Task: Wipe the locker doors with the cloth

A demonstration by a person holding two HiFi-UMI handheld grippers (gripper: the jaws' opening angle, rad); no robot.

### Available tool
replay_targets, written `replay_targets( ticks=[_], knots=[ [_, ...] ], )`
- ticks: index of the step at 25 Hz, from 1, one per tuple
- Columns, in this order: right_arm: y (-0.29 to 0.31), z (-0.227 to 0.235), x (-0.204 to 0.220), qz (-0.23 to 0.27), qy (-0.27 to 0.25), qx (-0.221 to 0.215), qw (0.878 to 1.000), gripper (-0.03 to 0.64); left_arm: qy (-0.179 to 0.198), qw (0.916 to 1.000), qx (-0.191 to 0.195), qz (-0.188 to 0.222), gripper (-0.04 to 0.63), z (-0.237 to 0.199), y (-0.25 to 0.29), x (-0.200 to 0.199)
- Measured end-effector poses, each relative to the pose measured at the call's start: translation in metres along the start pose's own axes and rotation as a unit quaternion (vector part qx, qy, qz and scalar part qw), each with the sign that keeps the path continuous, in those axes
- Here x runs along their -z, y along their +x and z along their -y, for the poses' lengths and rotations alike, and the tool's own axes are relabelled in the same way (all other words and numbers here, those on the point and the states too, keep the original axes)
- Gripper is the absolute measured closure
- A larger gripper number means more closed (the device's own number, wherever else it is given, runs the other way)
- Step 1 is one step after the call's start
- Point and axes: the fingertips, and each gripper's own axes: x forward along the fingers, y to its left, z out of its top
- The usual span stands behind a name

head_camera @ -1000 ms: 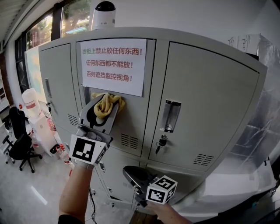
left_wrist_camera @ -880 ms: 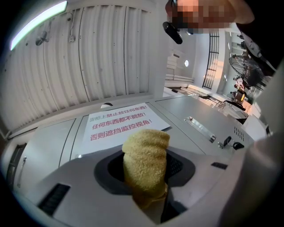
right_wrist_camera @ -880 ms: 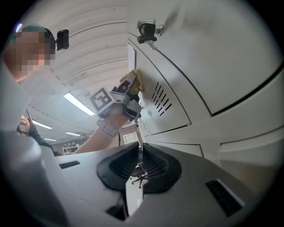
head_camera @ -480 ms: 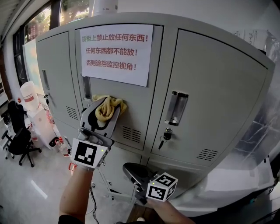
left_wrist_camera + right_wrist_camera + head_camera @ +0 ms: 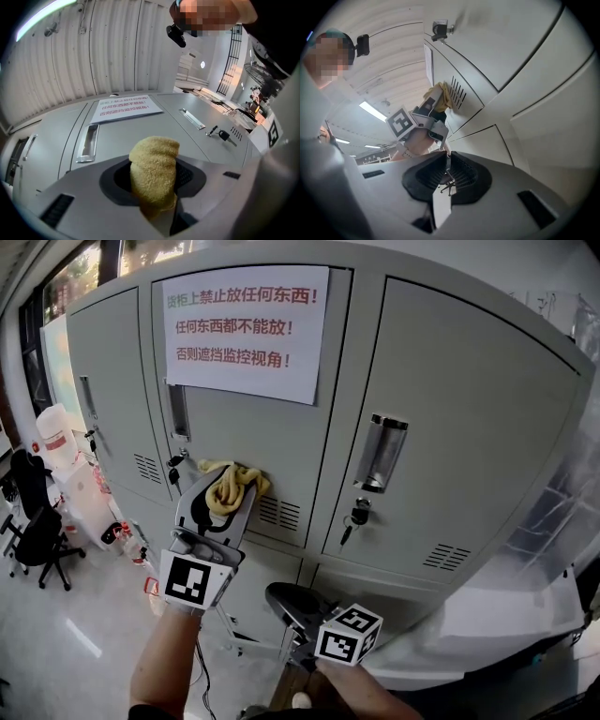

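A grey bank of lockers [image 5: 450, 381] fills the head view. My left gripper [image 5: 228, 486] is shut on a yellow cloth [image 5: 232, 486] and presses it against the middle locker door [image 5: 253, 427], low down beside the vent slots. In the left gripper view the yellow cloth [image 5: 153, 168] bulges out between the jaws. My right gripper [image 5: 281, 599] hangs lower, in front of the bottom row of lockers, shut with nothing in it. In the right gripper view its jaws [image 5: 446, 166] meet, and the left gripper with the cloth [image 5: 443, 95] shows above.
A white paper notice [image 5: 246, 329] is taped on the middle door. The right door has a recessed handle [image 5: 382, 451] and a key [image 5: 354, 518] in its lock. An office chair [image 5: 37, 540] and a water dispenser [image 5: 70, 460] stand at the left.
My left gripper has slid the cloth down the middle door, from just under the notice to beside the vent slots. The right gripper has stayed low.
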Motion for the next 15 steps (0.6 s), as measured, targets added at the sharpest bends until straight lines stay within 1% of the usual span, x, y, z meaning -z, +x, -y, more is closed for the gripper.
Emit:
replay_targets(
  ticks=[4,7,15],
  knots=[
    [-0.004,0.001,0.006,-0.002,0.005,0.006,1.000,0.578,-0.013,0.9998,0.003,-0.013,0.445,0.009,-0.009,0.016],
    [-0.008,0.002,0.012,-0.003,0.010,0.012,1.000,0.578,-0.029,0.9990,0.005,-0.032,0.445,0.017,-0.015,0.029],
    [-0.016,0.007,0.016,0.001,0.016,0.028,0.999,0.578,-0.045,0.9976,0.012,-0.051,0.445,0.036,-0.030,0.053]
  ],
)
